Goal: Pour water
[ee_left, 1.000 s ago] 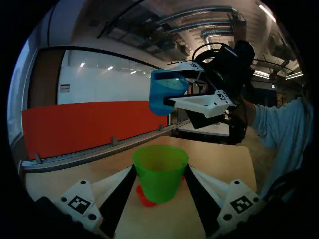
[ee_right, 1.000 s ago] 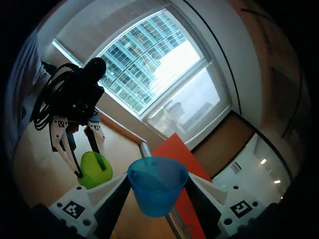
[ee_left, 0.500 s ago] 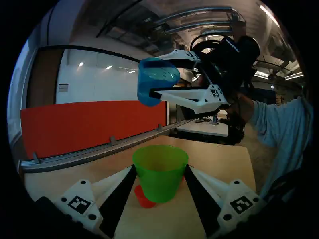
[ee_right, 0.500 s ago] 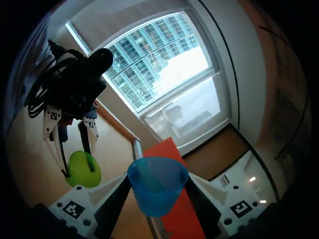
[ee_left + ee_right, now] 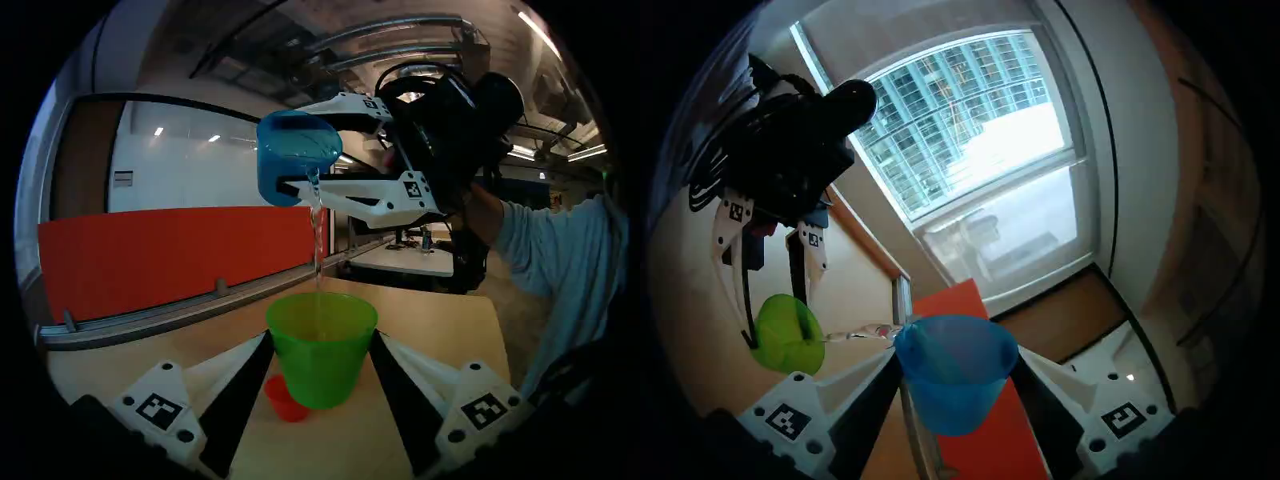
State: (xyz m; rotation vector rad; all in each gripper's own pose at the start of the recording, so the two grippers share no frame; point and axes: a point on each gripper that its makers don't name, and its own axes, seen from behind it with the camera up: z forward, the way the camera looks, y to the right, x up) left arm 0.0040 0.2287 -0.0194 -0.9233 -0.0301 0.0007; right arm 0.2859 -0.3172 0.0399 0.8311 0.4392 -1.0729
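Two cups here: the right gripper (image 5: 957, 356) has its jaws clamped on the blue cup (image 5: 294, 154), tipped above the green cup (image 5: 322, 352) so a thin water stream (image 5: 317, 240) drops straight in. The left gripper (image 5: 321, 340) jaws pinch the green cup upright on the bench (image 5: 452, 320), steadying it.

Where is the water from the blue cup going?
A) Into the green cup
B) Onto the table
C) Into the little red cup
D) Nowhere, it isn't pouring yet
A: a thin stream of water falls from the tilted blue cup straight down into the open green cup below it.
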